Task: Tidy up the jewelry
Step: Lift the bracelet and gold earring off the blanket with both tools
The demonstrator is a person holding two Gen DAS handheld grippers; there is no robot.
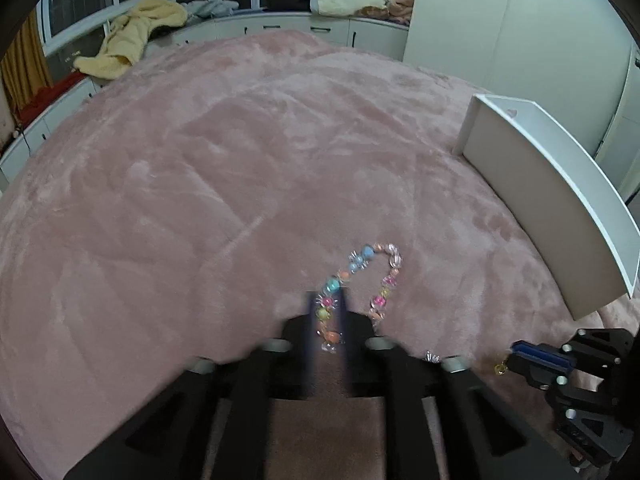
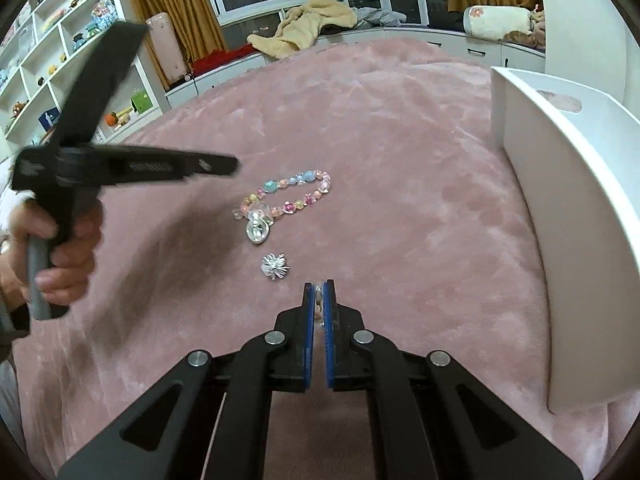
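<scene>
A colourful bead bracelet [image 2: 290, 196] lies on the pink blanket; it also shows in the left wrist view [image 1: 360, 280]. My left gripper [image 1: 326, 300] hovers above its near end, fingers close together and blurred; the beads show through the narrow gap. In the right wrist view the left gripper [image 2: 224, 166] is raised above the blanket, left of the bracelet. My right gripper [image 2: 319, 292] is shut on a small earring [image 2: 319, 300], seen as a gold bit [image 1: 500, 368] at its tip in the left view. A clear gem piece [image 2: 258, 232] and a silver flower piece [image 2: 275, 266] lie near the bracelet.
A white open box [image 2: 560, 184] stands on the blanket at the right, also in the left wrist view [image 1: 540, 184]. The pink blanket [image 1: 200, 160] covers the whole surface. Shelves [image 2: 60, 60] and a window bench with clothes [image 2: 304, 24] are beyond.
</scene>
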